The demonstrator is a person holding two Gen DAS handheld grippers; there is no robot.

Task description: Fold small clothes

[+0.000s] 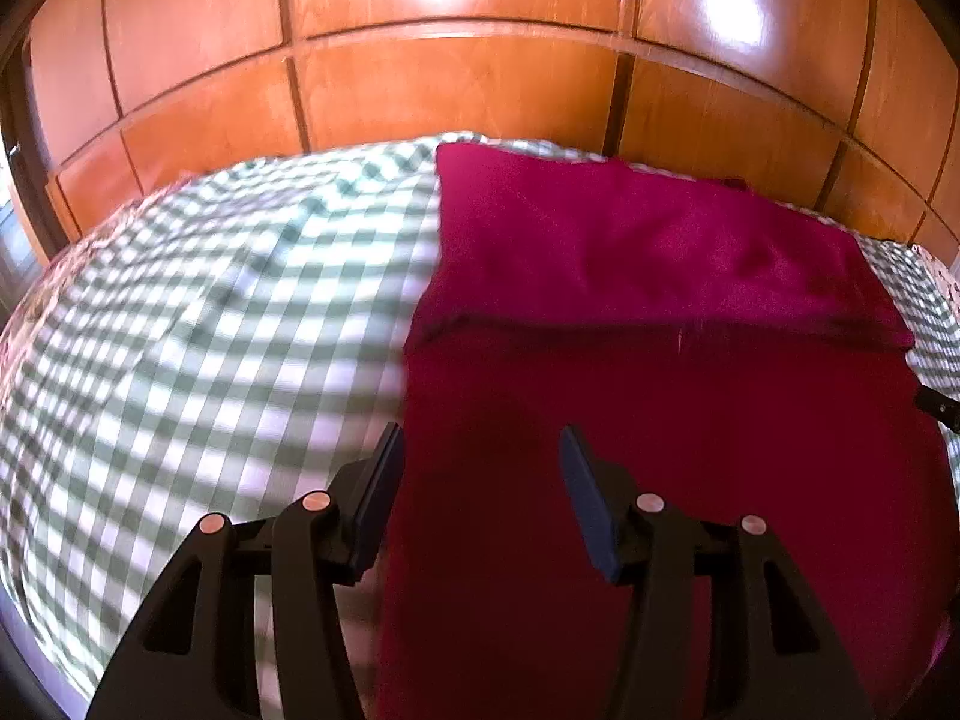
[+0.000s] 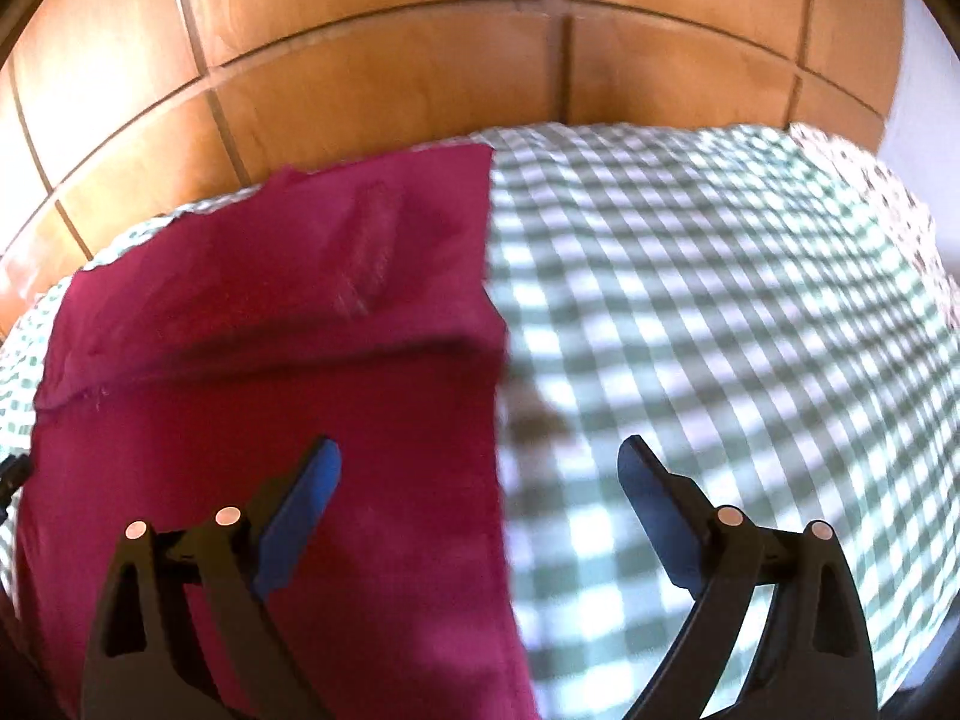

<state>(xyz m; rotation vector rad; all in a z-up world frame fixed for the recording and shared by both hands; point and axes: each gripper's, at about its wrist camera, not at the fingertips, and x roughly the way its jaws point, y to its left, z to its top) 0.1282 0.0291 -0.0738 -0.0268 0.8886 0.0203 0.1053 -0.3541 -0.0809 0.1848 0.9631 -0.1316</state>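
Observation:
A magenta garment [image 1: 654, 312] lies flat on a green-and-white checked bedspread [image 1: 210, 312], with a fold edge running across its middle. My left gripper [image 1: 480, 450] is open and empty, hovering over the garment's near left edge. In the right wrist view the same garment [image 2: 270, 312] fills the left half. My right gripper [image 2: 480, 462] is open wide and empty, straddling the garment's right edge, its left finger over the cloth and its right finger over the bedspread [image 2: 720, 312].
A glossy wooden panelled wardrobe [image 1: 456, 78] stands just behind the bed and also fills the top of the right wrist view [image 2: 390, 72]. A dark tip of the other gripper [image 1: 936, 405] shows at the garment's right edge.

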